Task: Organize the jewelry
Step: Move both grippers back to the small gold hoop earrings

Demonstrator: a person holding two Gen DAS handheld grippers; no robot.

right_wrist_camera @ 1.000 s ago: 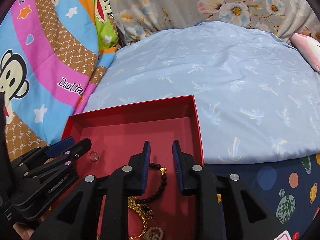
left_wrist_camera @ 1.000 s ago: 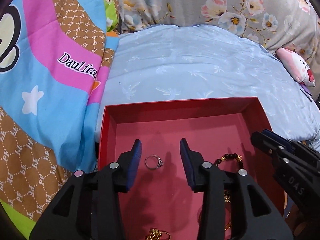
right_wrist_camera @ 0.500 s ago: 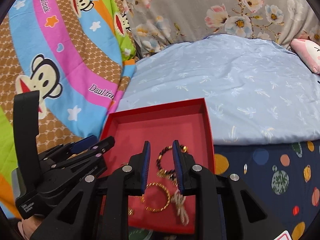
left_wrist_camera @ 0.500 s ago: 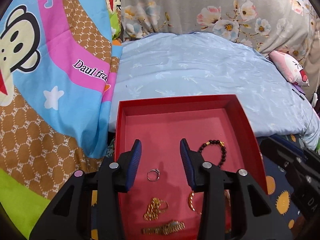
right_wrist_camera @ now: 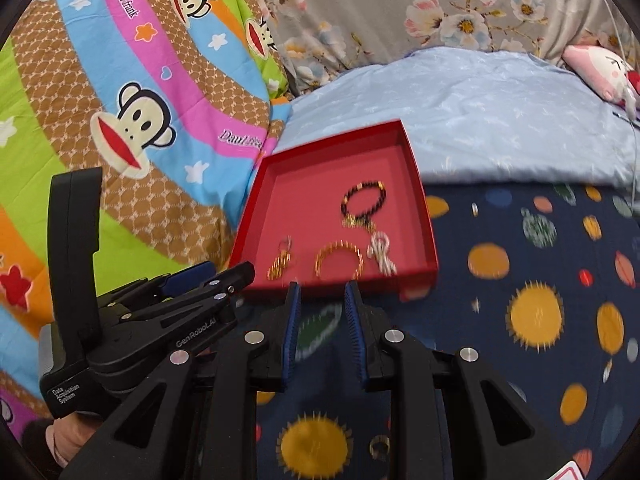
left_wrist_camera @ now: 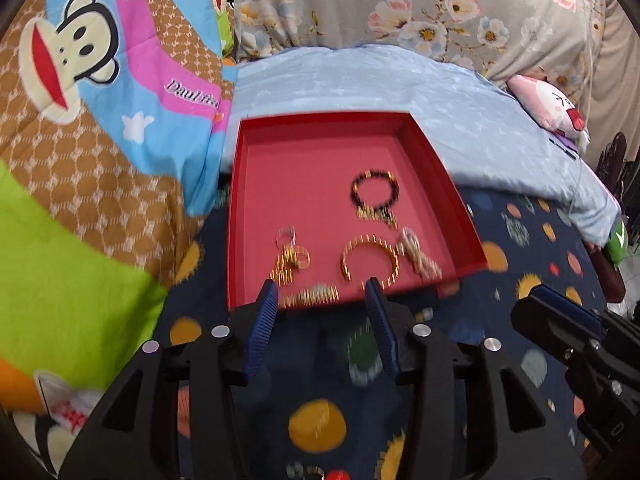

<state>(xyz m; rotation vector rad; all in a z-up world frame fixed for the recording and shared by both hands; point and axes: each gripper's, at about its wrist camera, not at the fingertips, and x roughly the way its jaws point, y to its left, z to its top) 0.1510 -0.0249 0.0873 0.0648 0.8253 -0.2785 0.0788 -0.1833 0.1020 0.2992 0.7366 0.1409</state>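
A red tray (left_wrist_camera: 236, 216) (right_wrist_camera: 424, 216) lies on the bed and holds jewelry: a dark beaded bracelet (left_wrist_camera: 375, 189) (right_wrist_camera: 363, 199), a gold bangle (left_wrist_camera: 370, 258) (right_wrist_camera: 339, 264), a small silver ring (left_wrist_camera: 286, 236) (right_wrist_camera: 285, 243), gold pieces (left_wrist_camera: 289, 265) (right_wrist_camera: 280, 267), a pale chain piece (left_wrist_camera: 418, 256) (right_wrist_camera: 382, 254) and a gold watch band (left_wrist_camera: 310, 295). My left gripper (left_wrist_camera: 322, 298) is open and empty, just short of the tray's near edge. My right gripper (right_wrist_camera: 320, 292) is open and empty, also short of the near edge. A small ring (right_wrist_camera: 379, 446) lies on the dark sheet.
A monkey-print quilt (left_wrist_camera: 92, 128) (right_wrist_camera: 120, 112) is piled left of the tray. A light blue pillow (left_wrist_camera: 360, 80) (right_wrist_camera: 480, 112) lies behind it, with a pink plush toy (left_wrist_camera: 548, 108) (right_wrist_camera: 600, 72) at far right. The dark spotted sheet (left_wrist_camera: 520, 264) (right_wrist_camera: 532, 288) spreads around the near side.
Both grippers have pulled back and up from inside the tray to outside its near edge. The whole tray and its jewelry have come into view. The jaws stayed open.
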